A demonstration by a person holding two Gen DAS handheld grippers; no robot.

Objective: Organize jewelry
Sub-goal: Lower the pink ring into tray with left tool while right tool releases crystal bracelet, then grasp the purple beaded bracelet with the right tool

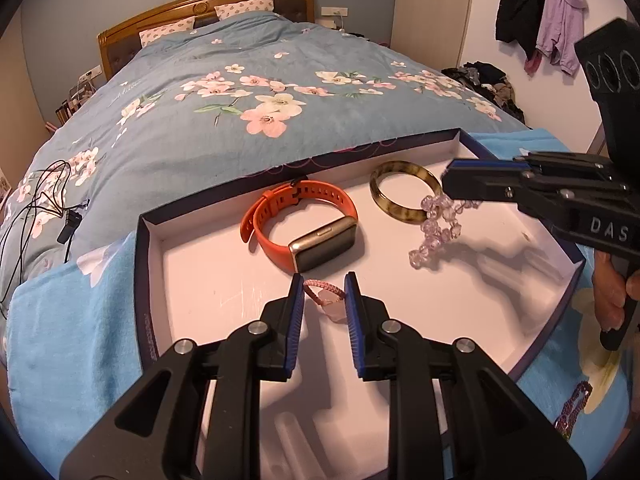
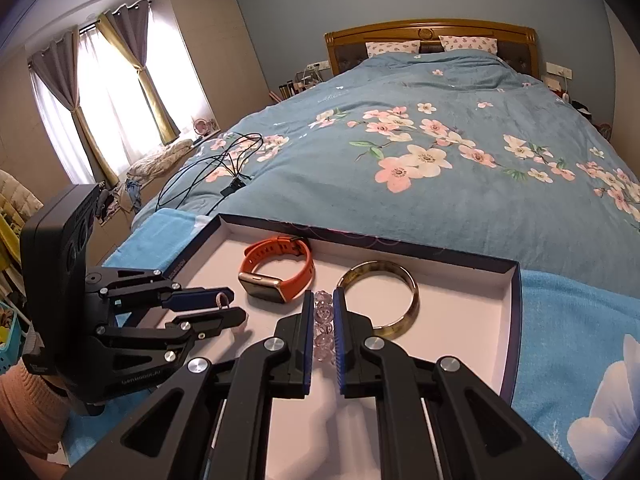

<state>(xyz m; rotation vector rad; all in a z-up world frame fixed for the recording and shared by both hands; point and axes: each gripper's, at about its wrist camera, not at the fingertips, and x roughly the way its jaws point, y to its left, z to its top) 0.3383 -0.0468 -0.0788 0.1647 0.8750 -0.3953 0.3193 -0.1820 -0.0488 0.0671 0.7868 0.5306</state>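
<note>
A shallow box (image 1: pixel 141 280) with a white floor lies on the bed. In it are an orange smartwatch (image 1: pixel 304 224) and a mottled bangle (image 1: pixel 404 194). My left gripper (image 1: pixel 324 280) is shut on a pink braided cord bracelet (image 1: pixel 325 291) with a pale stone, just above the box floor near its front. My right gripper (image 1: pixel 447 182) is shut on a clear bead bracelet (image 1: pixel 434 228), which dangles by the bangle. In the right wrist view the beads (image 2: pixel 323 314) sit between my right gripper (image 2: pixel 323 293), with the watch (image 2: pixel 276 276), bangle (image 2: pixel 380 300) and left gripper (image 2: pixel 236 303) around it.
A light blue towel (image 1: pixel 60 320) lies under the box on a floral duvet. Black cables (image 1: pixel 44 196) trail on the bed to the left. A purple chain (image 1: pixel 574 408) lies on the towel right of the box. A hand (image 1: pixel 608 300) holds the right gripper.
</note>
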